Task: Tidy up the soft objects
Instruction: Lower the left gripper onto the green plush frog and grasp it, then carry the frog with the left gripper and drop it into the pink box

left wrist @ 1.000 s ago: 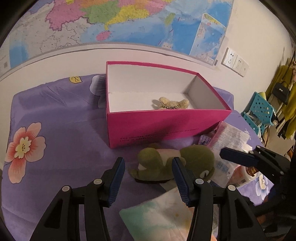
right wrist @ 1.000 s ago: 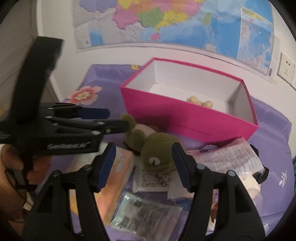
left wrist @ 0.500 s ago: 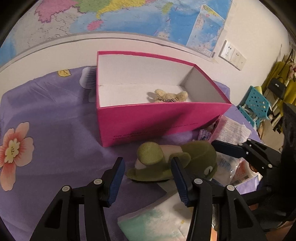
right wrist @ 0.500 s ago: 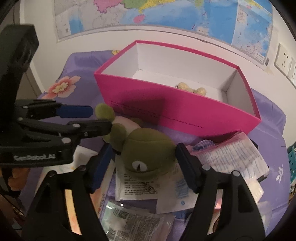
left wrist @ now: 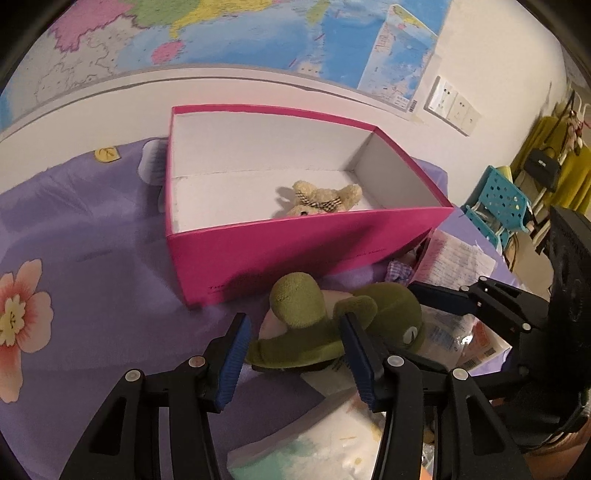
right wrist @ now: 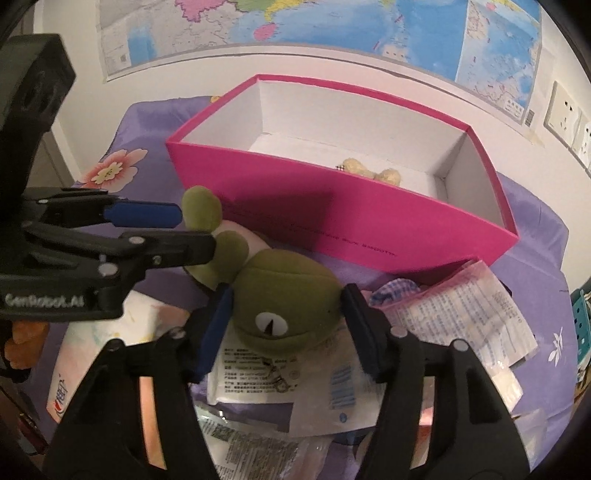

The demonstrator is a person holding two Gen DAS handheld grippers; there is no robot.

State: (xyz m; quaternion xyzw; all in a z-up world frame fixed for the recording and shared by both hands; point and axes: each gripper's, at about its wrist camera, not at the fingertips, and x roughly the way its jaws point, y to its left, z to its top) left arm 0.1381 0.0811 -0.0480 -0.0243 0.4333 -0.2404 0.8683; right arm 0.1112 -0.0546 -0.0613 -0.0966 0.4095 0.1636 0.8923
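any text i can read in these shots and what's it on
"GenRobot.AI", blurred but legible: side of the left gripper.
Dark print line on the pink box front: too small.
Printed packets under the green frog plush: too small.
Wall map labels: too blurred.

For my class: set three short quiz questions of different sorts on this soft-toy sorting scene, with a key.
1. True or false: the pink box holds the small beige teddy bear.
2. Which gripper straddles the head of the green frog plush? A) left B) right
3. Fill in: the frog plush lies ____ the box, on the purple cloth.

Key: 1 true. 2 B: the right gripper has open fingers on either side of the head; the left gripper is open around the legs. 3 outside (in front of).
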